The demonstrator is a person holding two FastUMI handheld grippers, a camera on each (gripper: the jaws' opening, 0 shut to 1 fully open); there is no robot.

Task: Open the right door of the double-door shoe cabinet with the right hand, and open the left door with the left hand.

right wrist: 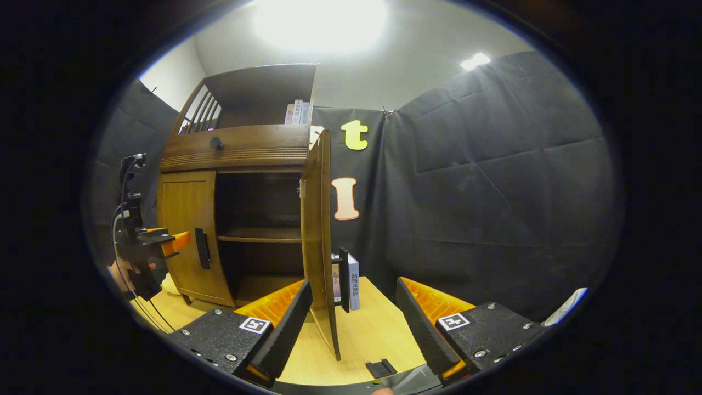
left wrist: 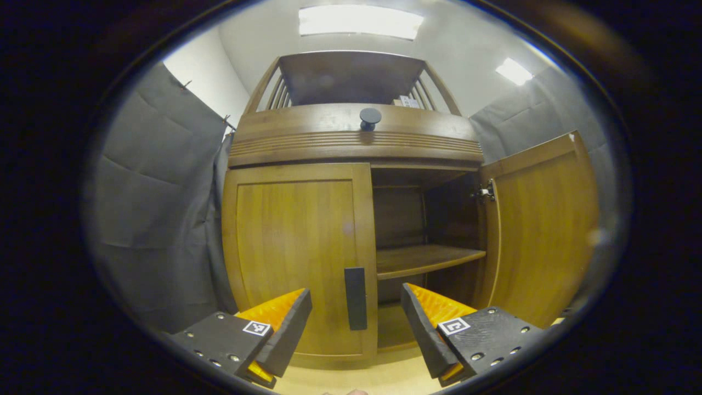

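Wooden shoe cabinet (left wrist: 351, 181) on pale surface (right wrist: 373, 334); right door (left wrist: 543, 219) open, left door (left wrist: 299, 258) closed; both grippers' fingers spread, empty; book spines (right wrist: 353, 288) illegible.

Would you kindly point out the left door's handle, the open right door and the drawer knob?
Left door's handle (left wrist: 355, 298): left gripper view, middle of the dark vertical bar.
Open right door (left wrist: 540, 230): left gripper view, centre of its inner panel.
Drawer knob (left wrist: 370, 117): left gripper view, on its round dark head.

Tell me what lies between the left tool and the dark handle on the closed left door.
Nothing: in the left gripper view the open left tool faces the dark vertical handle on the closed wooden left door, with bare air between.
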